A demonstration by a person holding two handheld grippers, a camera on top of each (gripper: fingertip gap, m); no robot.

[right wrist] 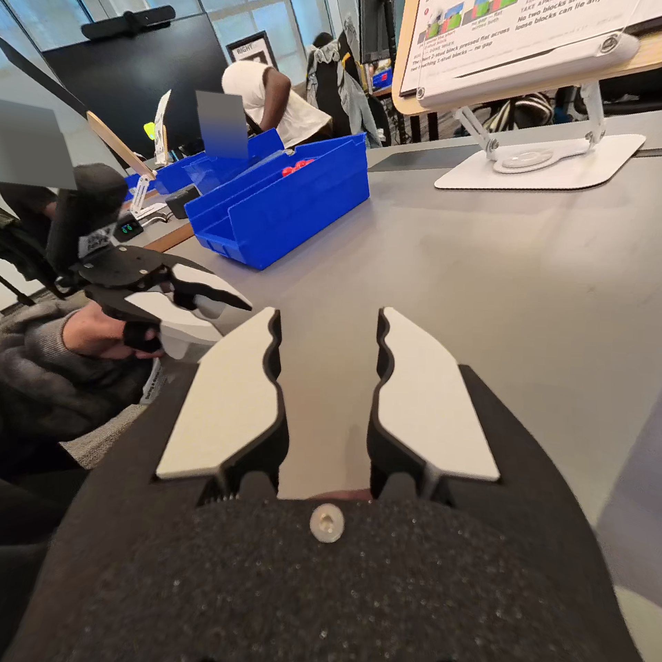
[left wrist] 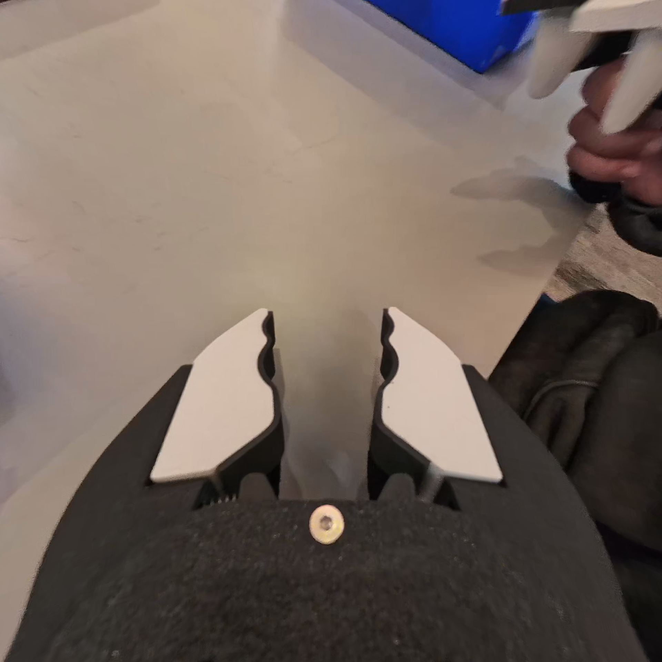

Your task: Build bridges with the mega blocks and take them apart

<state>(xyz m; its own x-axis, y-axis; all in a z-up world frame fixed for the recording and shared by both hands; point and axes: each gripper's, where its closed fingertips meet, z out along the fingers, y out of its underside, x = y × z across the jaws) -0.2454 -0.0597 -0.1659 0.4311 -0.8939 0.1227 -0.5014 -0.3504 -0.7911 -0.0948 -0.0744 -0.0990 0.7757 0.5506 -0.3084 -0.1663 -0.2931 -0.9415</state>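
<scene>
I hold both tools, left tool (left wrist: 327, 318) and right tool (right wrist: 327, 318), spread and empty; blocks (right wrist: 297, 166) wait in the bin (right wrist: 286, 215) ahead.

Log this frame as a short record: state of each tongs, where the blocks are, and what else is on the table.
left tongs: open, empty, over bare table
right tongs: open, empty, above the table
blocks: red blocks inside the blue bin; none on the table
bridge: not started
other items: white stand holding an instruction sheet, far right
</scene>
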